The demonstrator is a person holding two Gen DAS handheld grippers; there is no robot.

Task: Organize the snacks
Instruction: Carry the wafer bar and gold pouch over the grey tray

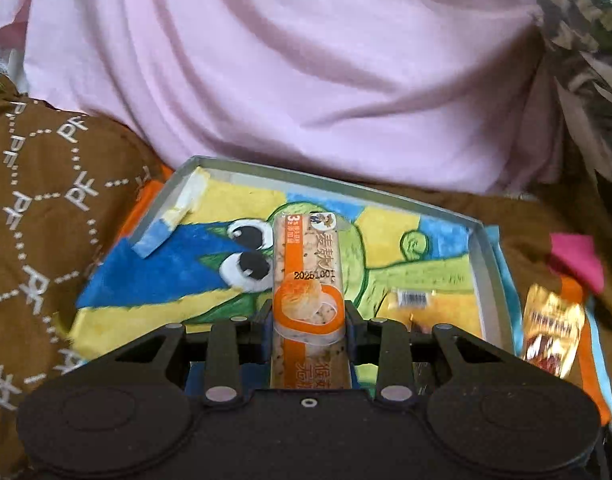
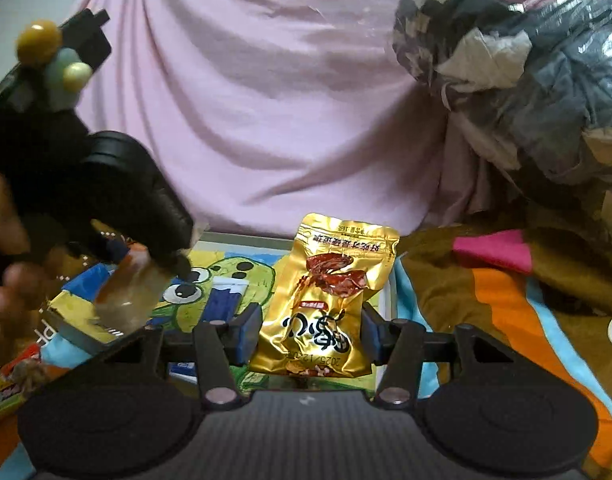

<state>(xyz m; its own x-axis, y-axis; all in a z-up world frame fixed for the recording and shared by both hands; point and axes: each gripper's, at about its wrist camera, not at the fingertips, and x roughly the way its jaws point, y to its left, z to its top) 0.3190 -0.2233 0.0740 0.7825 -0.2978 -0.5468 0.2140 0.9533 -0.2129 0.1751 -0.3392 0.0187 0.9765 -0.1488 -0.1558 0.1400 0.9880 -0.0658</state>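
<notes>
**Snack packs carried over the tray: risks of a slip or a clash**

Left claw (image 1: 309, 320) clenched on an orange snack bar (image 1: 306, 276), gripped near its lower end, so most of the bar juts forward over the tray (image 1: 486, 256). Right claw (image 2: 308, 332) clenched on a gold snack pouch (image 2: 330, 292), pinched across its lower half, above the tray's near right side. One small wrapped snack (image 1: 412, 300) already lies inside the tray, near its right wall. Judged risks: the bar, held by one end only, may pivot or slide out if it is swung fast; the glossy, crumpled pouch may slip, since the foil gives under the pads. In the right wrist view the left claw hangs close at the left, over the tray, so both hands lowering together could collide. The tray rests on soft brown bedding (image 1: 46, 184), not a desk, and may tip if pressed at one wall.
</notes>
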